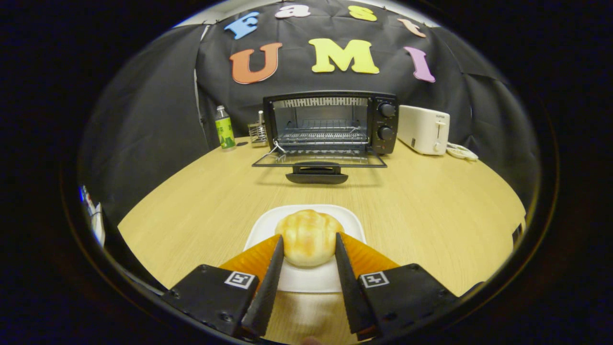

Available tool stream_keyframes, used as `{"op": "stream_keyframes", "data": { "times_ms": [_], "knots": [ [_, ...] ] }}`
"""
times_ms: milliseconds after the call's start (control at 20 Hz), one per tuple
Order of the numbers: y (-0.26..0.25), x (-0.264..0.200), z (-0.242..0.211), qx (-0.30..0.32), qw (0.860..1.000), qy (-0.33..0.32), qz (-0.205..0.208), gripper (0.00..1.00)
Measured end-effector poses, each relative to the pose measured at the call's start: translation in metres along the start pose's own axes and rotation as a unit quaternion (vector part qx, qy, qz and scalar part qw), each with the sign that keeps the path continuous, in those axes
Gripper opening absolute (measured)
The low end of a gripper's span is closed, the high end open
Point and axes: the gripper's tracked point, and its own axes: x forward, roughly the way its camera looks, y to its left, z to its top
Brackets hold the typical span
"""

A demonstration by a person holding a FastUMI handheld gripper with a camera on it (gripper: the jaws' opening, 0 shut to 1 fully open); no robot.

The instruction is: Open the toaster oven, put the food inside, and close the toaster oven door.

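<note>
1. Toaster oven point(330, 123) stands at twelve o'clock on the far side of the table point(431, 211), its door point(319, 160) dropped flat toward me and the rack bare.
2. The bun point(309, 237) sits on a white plate point(352, 223) just ahead, between the fingers of my gripper point(309, 251). Both fingers look to be touching its flanks, so I read it as closed on the bun, though how firmly I cannot tell.
3. To do the lift well, I judge I should squeeze gently, rise straight off the plate, then travel level toward twelve o'clock and clear the door's handle.
4. The bun's underside and the oven's back wall are hard to make out.
</note>
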Motion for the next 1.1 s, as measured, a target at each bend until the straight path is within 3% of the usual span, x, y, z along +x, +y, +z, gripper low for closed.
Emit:
{"op": "stream_keyframes", "data": {
  "times_ms": [50,200,400,550,850,1100],
  "knots": [
    [-0.002,-0.004,0.008,0.008,1.000,-0.010,0.000,0.59],
    [0.001,-0.015,0.038,0.054,0.998,-0.045,0.001,0.54],
    [0.007,-0.018,0.097,0.117,0.988,-0.098,-0.002,0.53],
    [0.029,-0.009,0.139,0.202,0.972,-0.120,0.032,0.53],
    [0.034,0.048,0.188,0.318,0.939,-0.125,0.034,0.52],
    [0.008,0.104,0.210,0.314,0.941,-0.125,-0.016,0.52]
  ]
}}
